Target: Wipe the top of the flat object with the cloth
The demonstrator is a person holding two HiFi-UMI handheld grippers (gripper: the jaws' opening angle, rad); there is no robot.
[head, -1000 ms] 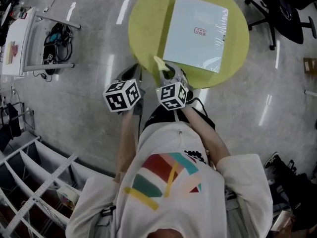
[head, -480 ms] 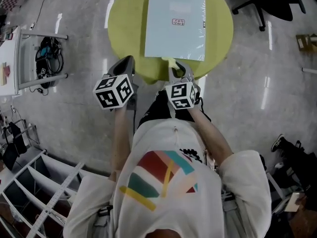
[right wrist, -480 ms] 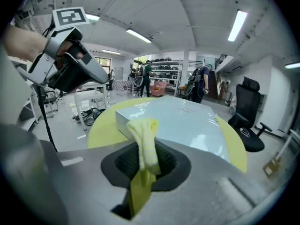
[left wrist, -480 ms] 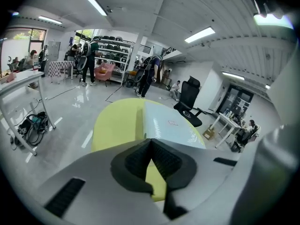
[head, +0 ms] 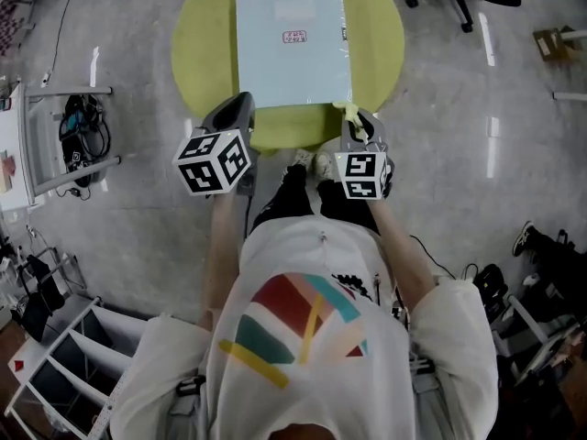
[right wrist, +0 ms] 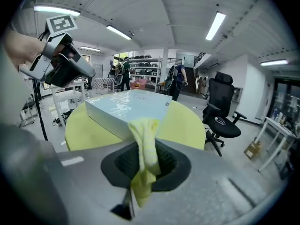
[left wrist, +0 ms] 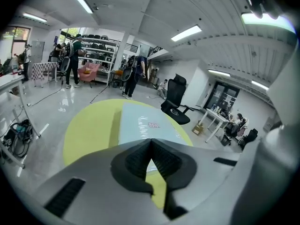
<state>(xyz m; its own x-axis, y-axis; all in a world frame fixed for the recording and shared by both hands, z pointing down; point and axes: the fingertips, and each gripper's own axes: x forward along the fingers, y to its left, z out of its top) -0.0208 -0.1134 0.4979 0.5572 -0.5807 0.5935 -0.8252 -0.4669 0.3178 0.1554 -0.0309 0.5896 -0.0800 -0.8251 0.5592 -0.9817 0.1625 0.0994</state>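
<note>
A flat pale blue box (head: 292, 42) wrapped in shiny film lies on a round yellow-green table (head: 204, 55). My right gripper (head: 353, 117) hovers at the box's near right corner, shut on a small yellow cloth (head: 349, 111). In the right gripper view the cloth (right wrist: 144, 149) hangs limp from the closed jaws, with the box (right wrist: 127, 110) just beyond it. My left gripper (head: 237, 108) sits at the box's near left corner, shut with nothing between its jaws. The box (left wrist: 143, 126) and table (left wrist: 93, 126) lie ahead in the left gripper view.
Black office chairs (right wrist: 223, 114) stand on the grey floor right of the table. A white trolley (head: 64, 131) with cables is at the left, white shelving (head: 64, 356) at the lower left. People stand near racks far behind (left wrist: 132, 75).
The head view has swung, so the table and box now sit square ahead. My right gripper with the cloth went from the box's near left corner to its near right corner.
</note>
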